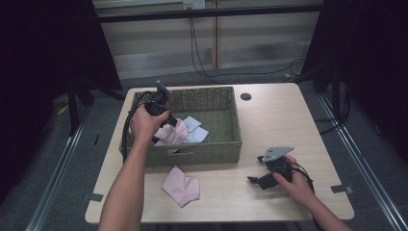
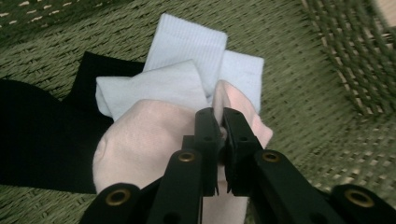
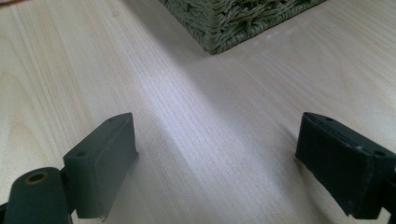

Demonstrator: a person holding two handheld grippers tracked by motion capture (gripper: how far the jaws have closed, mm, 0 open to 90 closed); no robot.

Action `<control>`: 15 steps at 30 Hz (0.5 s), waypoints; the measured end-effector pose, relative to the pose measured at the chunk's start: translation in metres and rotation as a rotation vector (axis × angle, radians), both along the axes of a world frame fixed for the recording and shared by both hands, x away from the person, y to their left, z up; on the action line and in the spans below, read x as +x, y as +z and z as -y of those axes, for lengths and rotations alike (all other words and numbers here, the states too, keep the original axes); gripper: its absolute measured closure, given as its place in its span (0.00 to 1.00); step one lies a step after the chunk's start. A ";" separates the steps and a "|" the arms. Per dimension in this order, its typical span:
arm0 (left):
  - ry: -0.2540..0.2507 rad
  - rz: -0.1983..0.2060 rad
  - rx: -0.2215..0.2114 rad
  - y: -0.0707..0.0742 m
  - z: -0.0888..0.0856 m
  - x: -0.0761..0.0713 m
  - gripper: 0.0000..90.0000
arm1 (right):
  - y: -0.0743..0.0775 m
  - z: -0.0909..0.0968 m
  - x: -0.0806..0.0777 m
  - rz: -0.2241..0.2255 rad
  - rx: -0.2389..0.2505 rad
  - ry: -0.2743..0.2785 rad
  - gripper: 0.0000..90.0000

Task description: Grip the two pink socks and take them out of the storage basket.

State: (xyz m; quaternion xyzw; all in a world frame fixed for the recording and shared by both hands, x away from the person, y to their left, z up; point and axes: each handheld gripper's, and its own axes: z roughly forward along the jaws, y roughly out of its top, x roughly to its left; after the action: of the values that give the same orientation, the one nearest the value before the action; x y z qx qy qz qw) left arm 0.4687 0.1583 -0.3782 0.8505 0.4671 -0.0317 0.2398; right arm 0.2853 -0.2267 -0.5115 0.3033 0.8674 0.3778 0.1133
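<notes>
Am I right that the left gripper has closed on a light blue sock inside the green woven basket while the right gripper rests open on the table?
Not quite: the sock in the left gripper is a pink sock, not a light blue one, as the left gripper view shows. The light blue socks lie loose behind it in the green woven basket. The rest holds: the right gripper rests open on the table.
</notes>
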 end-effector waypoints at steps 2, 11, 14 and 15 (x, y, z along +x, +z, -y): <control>-0.004 0.001 -0.011 0.005 -0.002 -0.001 0.95 | 0.000 0.000 0.000 0.000 -0.001 0.000 0.13; -0.032 0.021 -0.037 0.031 -0.005 -0.010 0.95 | 0.000 0.000 0.000 -0.001 0.000 -0.001 0.13; -0.038 0.025 -0.035 0.039 -0.006 -0.012 0.95 | 0.000 0.000 0.000 -0.002 0.001 -0.001 0.13; -0.041 0.029 -0.036 0.042 -0.006 -0.013 0.95 | 0.000 0.000 0.000 0.000 -0.001 0.000 0.13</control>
State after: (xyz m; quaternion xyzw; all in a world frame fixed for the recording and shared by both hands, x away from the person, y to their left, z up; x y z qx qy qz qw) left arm 0.4557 0.1647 -0.3361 0.8558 0.4453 -0.0324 0.2611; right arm 0.2854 -0.2267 -0.5114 0.3034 0.8675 0.3775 0.1134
